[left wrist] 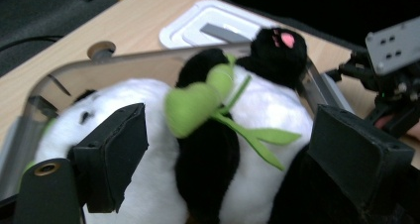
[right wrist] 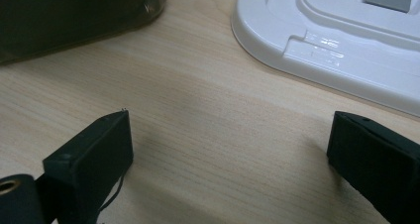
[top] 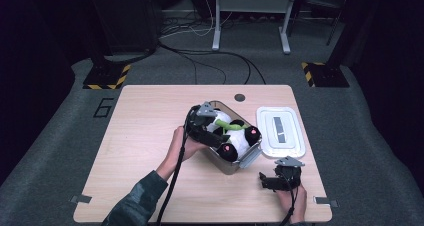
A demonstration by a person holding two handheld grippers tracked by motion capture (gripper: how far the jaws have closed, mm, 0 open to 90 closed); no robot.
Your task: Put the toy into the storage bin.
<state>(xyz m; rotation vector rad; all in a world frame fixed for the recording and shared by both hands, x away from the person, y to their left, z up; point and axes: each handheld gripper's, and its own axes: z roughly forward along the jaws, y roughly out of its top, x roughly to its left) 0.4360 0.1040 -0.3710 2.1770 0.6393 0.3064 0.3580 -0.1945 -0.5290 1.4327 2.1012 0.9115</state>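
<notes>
A black-and-white panda plush (top: pixel 241 136) with a green bamboo sprig (top: pixel 227 126) lies in a clear plastic bin (top: pixel 248 158) at the middle of the table. My left gripper (top: pixel 220 138) reaches into the bin from the left. In the left gripper view its jaws (left wrist: pixel 233 149) stand wide and press on both sides of the panda (left wrist: pixel 148 184), just under the sprig (left wrist: pixel 193 105). My right gripper (top: pixel 263 181) rests low near the table's front right edge, open, with bare wood between its jaws (right wrist: pixel 228 149).
The bin's white lid (top: pixel 280 131) lies flat just right of the bin, close to my right gripper (right wrist: pixel 346 45). A round cable hole (top: pixel 240 97) sits at the table's far edge. Bare tabletop (top: pixel 145 131) spreads to the left.
</notes>
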